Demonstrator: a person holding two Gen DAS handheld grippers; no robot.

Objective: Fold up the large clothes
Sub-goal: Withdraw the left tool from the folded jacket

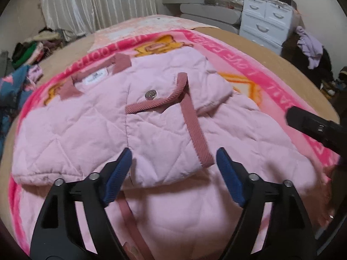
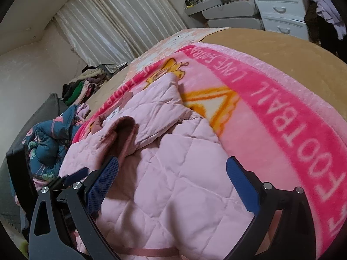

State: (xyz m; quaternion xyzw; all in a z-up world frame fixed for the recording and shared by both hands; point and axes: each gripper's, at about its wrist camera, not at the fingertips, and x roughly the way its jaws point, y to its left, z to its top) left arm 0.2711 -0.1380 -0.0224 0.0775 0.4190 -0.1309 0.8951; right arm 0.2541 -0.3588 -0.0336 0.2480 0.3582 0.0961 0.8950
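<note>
A pale pink quilted jacket (image 1: 91, 130) with dusty-rose ribbed trim lies spread on a pink blanket (image 1: 271, 82) on the bed. One sleeve is folded across its front, and the ribbed cuff (image 1: 201, 151) ends between my left gripper's fingers. My left gripper (image 1: 173, 153) hangs open just above the cloth, its pads not pressing on it. My right gripper (image 2: 173, 162) is open too, over the jacket's quilted body (image 2: 173, 184) near its right edge. One black finger of the right gripper shows at the right of the left wrist view (image 1: 303, 119).
The tan mattress (image 1: 282, 49) shows around the blanket. A dark floral garment (image 2: 45, 145) is bunched at the bed's left edge, and a pile of clothes (image 2: 86, 82) sits beyond it. A white drawer unit (image 1: 264, 21) and curtains (image 1: 97, 4) stand behind.
</note>
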